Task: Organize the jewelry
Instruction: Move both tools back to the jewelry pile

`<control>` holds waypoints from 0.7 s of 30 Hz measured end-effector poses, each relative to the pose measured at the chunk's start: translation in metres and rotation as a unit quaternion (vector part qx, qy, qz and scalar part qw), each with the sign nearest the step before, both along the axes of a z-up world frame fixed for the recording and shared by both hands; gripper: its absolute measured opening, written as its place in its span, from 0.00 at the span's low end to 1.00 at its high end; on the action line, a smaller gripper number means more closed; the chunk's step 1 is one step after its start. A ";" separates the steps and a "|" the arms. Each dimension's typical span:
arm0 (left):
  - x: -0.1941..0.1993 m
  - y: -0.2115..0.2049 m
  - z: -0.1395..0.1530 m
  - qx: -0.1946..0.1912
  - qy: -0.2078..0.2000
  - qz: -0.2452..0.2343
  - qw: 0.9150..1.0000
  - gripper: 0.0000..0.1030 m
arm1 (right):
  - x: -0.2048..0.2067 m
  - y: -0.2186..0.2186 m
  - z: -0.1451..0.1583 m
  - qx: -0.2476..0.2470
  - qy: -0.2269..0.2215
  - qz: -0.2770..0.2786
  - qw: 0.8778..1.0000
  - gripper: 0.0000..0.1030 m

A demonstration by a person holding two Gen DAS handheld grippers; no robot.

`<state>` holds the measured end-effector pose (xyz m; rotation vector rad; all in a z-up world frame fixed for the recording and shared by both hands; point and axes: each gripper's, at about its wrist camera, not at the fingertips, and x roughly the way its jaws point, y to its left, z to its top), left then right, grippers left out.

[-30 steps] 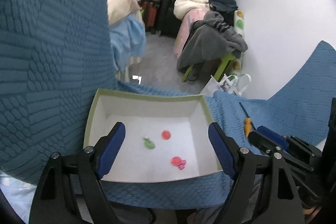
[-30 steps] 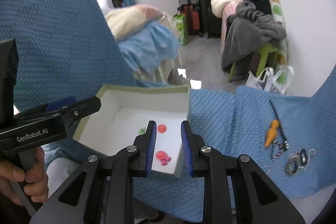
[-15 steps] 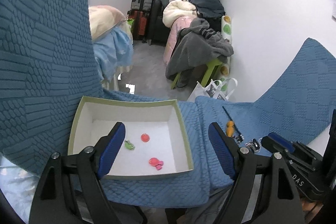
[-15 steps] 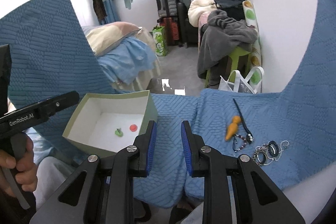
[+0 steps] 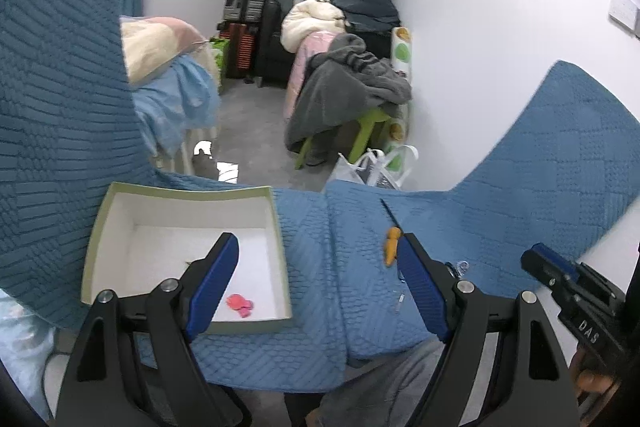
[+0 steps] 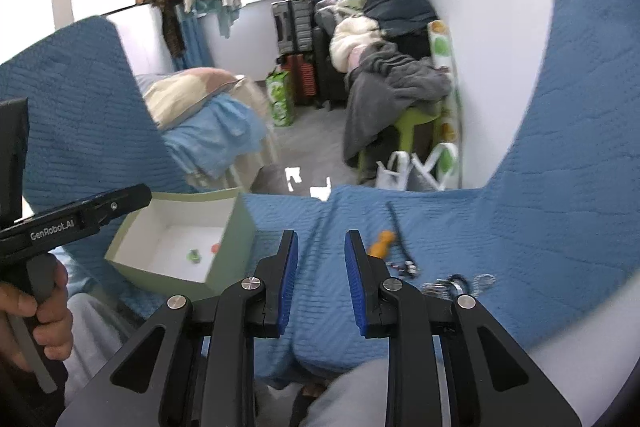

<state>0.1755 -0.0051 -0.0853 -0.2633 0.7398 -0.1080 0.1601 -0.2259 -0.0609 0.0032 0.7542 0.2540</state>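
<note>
Right wrist: right gripper [image 6: 320, 267] jaws narrow, empty, above blue quilt [image 6: 540, 227]

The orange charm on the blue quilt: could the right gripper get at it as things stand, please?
Probably yes: the orange charm lies uncovered on the quilt just ahead of the right gripper, whose jaws hold nothing, though the narrow gap may need widening.

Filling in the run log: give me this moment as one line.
left claw: open, empty | right claw: narrow gap, empty | box: three pieces inside | blanket: orange piece, chains remaining
</note>
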 end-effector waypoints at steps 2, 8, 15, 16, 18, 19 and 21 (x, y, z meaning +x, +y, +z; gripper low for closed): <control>-0.001 -0.008 0.000 0.008 0.000 -0.015 1.000 0.79 | -0.005 -0.012 0.001 -0.004 -0.003 -0.013 1.000 0.21; 0.005 -0.025 -0.013 0.001 0.009 -0.034 0.999 0.79 | -0.004 -0.056 -0.006 -0.009 -0.005 -0.061 0.998 0.21; 0.024 -0.043 -0.036 -0.032 0.020 -0.054 0.998 0.79 | 0.009 -0.101 -0.037 -0.003 0.014 -0.106 0.994 0.21; 0.028 -0.046 -0.040 -0.034 0.020 -0.057 0.998 0.79 | 0.010 -0.107 -0.043 -0.003 0.020 -0.111 0.994 0.21; 0.035 -0.053 -0.049 -0.040 0.026 -0.062 0.997 0.79 | 0.014 -0.116 -0.057 0.002 0.034 -0.118 0.992 0.21; 0.037 -0.055 -0.052 -0.041 0.029 -0.064 0.997 0.79 | 0.015 -0.119 -0.063 0.004 0.040 -0.119 0.992 0.21; 0.041 -0.062 -0.061 -0.044 0.032 -0.073 0.996 0.79 | 0.017 -0.124 -0.074 0.009 0.053 -0.121 0.991 0.21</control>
